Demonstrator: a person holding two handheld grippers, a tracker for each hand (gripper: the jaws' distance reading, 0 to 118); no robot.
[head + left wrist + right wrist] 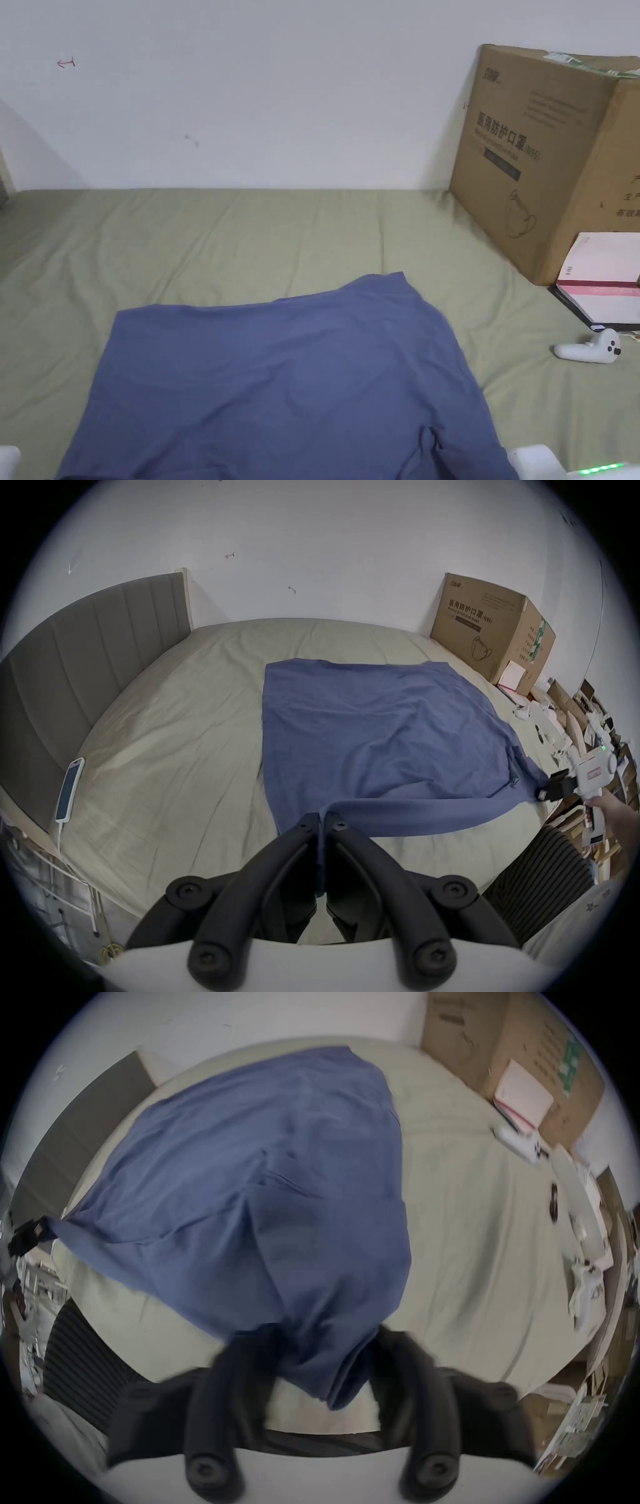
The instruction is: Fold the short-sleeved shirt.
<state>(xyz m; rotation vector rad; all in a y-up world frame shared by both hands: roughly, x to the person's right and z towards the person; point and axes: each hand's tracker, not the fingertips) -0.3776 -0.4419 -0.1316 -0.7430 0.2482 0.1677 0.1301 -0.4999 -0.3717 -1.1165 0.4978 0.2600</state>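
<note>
At the near left, a corner of the blue shirt (381, 729) is pinched between the closed jaws of the left gripper (322, 821). The shirt lies spread on the bed (166, 757). At the near right, bunched cloth is clamped by the right gripper (322, 1342). Soft, light and limp, it is judged best held at the corners.

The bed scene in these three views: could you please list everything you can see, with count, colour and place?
blue short-sleeved cotton shirt: one, blue, spread on the bed, near edge lifted
pale green bed sheet: one, green, under the shirt
brown cardboard box: one, far right by the wall
white and pink booklet: one, leaning on the box
white handheld controller: one, right of the shirt
phone in a white case: one, left bed edge
grey padded headboard: one, left
left gripper: black, shut on the shirt
right gripper: black, gripping the shirt's other corner
</note>
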